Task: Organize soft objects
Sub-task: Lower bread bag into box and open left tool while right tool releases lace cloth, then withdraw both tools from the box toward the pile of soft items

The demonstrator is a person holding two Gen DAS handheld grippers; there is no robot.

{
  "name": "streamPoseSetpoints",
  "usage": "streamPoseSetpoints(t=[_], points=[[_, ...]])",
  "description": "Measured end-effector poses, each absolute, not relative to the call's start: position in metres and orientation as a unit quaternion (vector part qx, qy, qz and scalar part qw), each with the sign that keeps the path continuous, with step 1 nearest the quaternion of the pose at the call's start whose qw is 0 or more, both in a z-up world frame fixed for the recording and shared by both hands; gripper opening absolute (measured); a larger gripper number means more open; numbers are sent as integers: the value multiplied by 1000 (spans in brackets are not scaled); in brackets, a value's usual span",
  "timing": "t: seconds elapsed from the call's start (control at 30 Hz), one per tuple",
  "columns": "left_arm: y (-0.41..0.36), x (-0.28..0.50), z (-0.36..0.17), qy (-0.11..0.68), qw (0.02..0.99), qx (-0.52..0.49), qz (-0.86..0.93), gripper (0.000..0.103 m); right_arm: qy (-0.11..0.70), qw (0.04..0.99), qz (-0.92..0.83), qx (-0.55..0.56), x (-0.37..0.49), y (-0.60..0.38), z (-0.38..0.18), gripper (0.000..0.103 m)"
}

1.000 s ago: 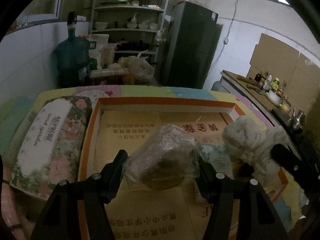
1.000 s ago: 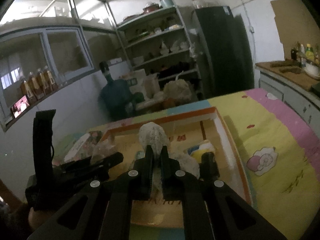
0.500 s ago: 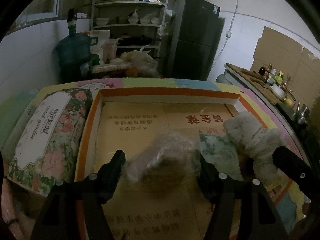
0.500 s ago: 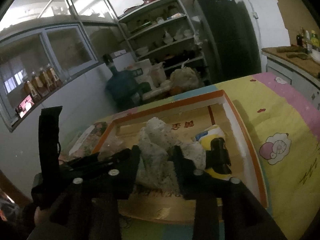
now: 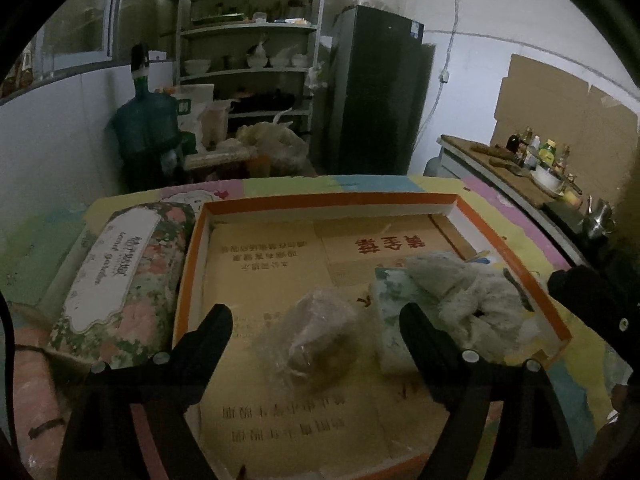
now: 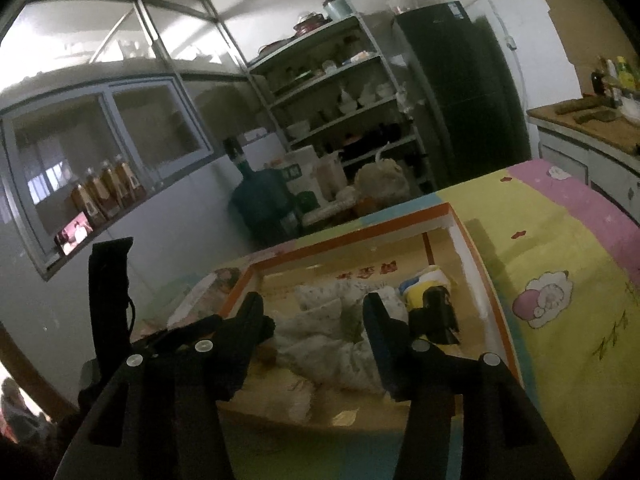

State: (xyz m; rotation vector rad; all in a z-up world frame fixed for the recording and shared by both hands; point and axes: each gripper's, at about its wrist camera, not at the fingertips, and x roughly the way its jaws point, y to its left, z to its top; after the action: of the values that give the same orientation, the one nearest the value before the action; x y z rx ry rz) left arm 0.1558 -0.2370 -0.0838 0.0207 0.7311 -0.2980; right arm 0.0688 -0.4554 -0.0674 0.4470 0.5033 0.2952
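Plastic-wrapped brown lump (image 5: pixel 320 336) lies on the cardboard floor of the orange-rimmed box (image 5: pixel 328 199), near-centre, squarely between the fingers of the left tongs (image 5: pixel 316 330) and touching neither; those jaws are opening, already wide, so it reads as released. Lump is rounded and squat, with no clear long axis; crinkly clear film over a soft brown mass. Just to its right, a pale floral tissue pack (image 5: pixel 390 320), flat and soft-sided, with a fluffy white cloth (image 5: pixel 476 300) heaped against and partly over it by the box's right wall. In the right wrist view the white cloth (image 6: pixel 332 340) sprawls between the fingers of the right tongs (image 6: pixel 314 320), its long axis running near-left to far-right; jaws opening, about half wide, pads look clear of the fabric though the left one is close. Right hand is nearer the cloth, left hand nearer the lump. Far right in the box, a yellow-blue soft item (image 6: pixel 424 284) behind a black clip-like object (image 6: pixel 434 316); what either is, cannot tell. Left of the box, outside it, a large floral tissue package (image 5: pixel 116 276) lies lengthwise on the pastel cartoon-print cover of the tabletop (image 6: pixel 560 272). Likely next: fetch that package in.
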Motion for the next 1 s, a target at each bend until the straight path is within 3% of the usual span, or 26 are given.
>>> streamPoseSetpoints(t=[0.23, 0.67, 1.0], points=[[-227, 134, -68, 339, 927, 15, -157, 85, 231, 934, 141, 234, 53, -459, -60, 56], [-194, 89, -43, 296, 943, 41, -147, 85, 214, 944, 127, 215, 34, -426, -44, 77], [-130, 74, -31, 275, 955, 19, -108, 85, 219, 944, 154, 194, 32, -375, -36, 78]])
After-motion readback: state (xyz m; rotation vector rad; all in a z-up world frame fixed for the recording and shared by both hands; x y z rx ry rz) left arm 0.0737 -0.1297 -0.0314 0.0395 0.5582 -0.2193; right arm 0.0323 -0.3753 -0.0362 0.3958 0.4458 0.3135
